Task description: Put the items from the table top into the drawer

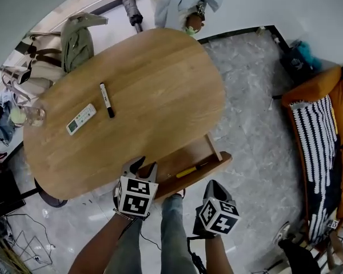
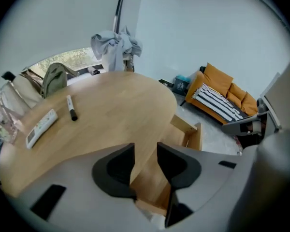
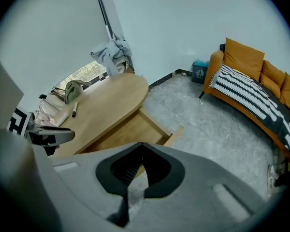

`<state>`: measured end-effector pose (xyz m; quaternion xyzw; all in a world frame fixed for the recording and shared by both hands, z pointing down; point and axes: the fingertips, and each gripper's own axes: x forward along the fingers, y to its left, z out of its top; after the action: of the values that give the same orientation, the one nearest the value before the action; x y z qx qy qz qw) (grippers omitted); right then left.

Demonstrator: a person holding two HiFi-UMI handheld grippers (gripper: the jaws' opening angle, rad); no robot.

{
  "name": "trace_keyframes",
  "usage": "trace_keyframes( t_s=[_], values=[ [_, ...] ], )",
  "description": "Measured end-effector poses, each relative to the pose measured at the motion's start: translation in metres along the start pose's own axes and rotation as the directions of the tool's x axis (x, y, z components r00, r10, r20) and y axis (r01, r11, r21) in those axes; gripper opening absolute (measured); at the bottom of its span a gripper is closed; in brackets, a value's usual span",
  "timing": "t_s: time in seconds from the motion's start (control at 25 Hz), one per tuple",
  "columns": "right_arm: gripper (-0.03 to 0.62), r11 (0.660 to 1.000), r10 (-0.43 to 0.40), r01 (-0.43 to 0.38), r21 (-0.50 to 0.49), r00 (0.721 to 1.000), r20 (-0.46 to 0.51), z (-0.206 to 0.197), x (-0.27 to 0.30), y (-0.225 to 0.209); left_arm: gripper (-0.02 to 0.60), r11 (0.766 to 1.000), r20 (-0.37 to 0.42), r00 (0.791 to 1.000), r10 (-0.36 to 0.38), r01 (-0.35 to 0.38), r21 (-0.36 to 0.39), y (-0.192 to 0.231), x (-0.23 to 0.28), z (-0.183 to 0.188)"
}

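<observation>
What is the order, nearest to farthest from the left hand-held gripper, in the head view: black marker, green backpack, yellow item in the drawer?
1. Yellow item, in the open drawer.
2. Black marker, middle of the table.
3. Green backpack, past the far edge.

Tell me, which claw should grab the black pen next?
Probably the left claw. It is open, empty and over the table edge, on the pen's side. The right claw is shut and sits farther off, by the open drawer's front.
</observation>
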<state>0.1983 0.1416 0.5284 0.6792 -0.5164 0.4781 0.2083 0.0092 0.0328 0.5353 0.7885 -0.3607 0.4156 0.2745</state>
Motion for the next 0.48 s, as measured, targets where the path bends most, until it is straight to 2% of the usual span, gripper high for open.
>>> trace_keyframes(
  t_s=[0.24,0.48],
  values=[
    [0.005,0.995,0.035,-0.034,-0.09,0.999,0.008,0.022,-0.001,0.043,0.146,0.993,0.035,0.997,0.072,-0.069,-0.091,0.047,-0.027,0.0],
    [0.005,0.981,0.072,-0.07,-0.179,0.997,0.005,0.041,0.007,0.086,0.145,0.974,0.053,0.989,0.136,-0.124,-0.19,0.087,-0.041,-0.008]
  ],
)
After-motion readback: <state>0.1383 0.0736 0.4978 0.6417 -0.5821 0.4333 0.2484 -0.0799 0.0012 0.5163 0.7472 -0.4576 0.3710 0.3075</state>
